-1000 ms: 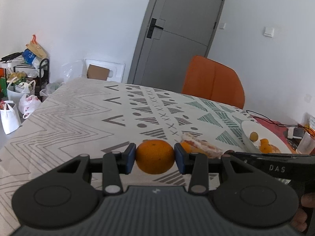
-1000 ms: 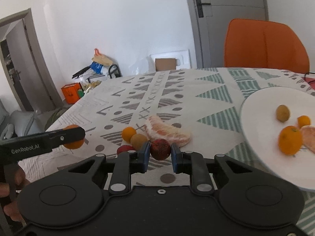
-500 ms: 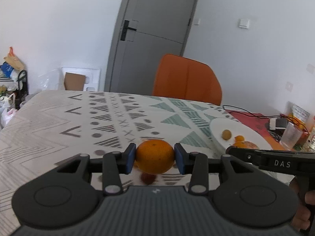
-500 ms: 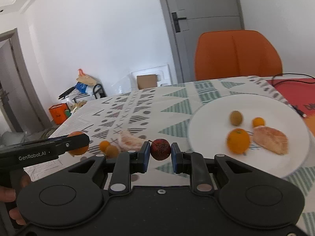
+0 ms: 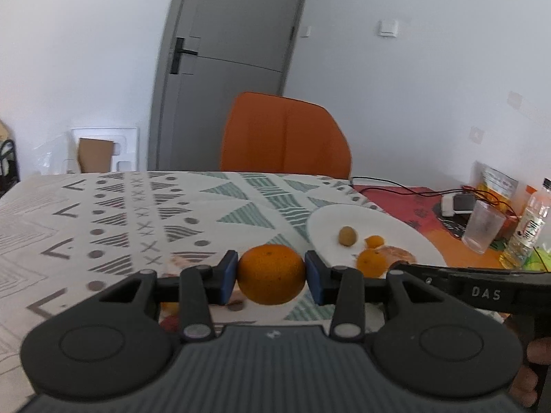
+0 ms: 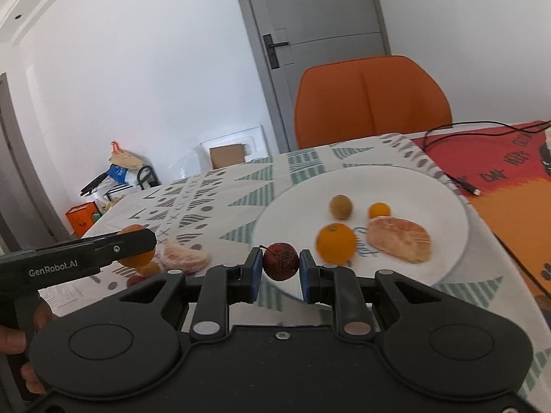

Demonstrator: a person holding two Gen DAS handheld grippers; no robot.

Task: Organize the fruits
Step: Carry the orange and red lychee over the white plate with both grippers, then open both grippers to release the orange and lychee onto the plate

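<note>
Left gripper (image 5: 271, 274) clamps orange (image 5: 271, 274), frame centre | right gripper (image 6: 281, 266) clamps red fruit (image 6: 281, 266) | plate (image 6: 430, 186) now nearer, centre-right; I judge placement next.

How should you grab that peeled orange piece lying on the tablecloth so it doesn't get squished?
I'd take the peeled segment across its narrow middle, coming down from above with the pads on its two long sides. It lies flat and curved on the tablecloth, soft with no peel, so a gentle squeeze seems wise. Both grippers are full now: the left gripper holds an orange, the right gripper a small red fruit.
</note>
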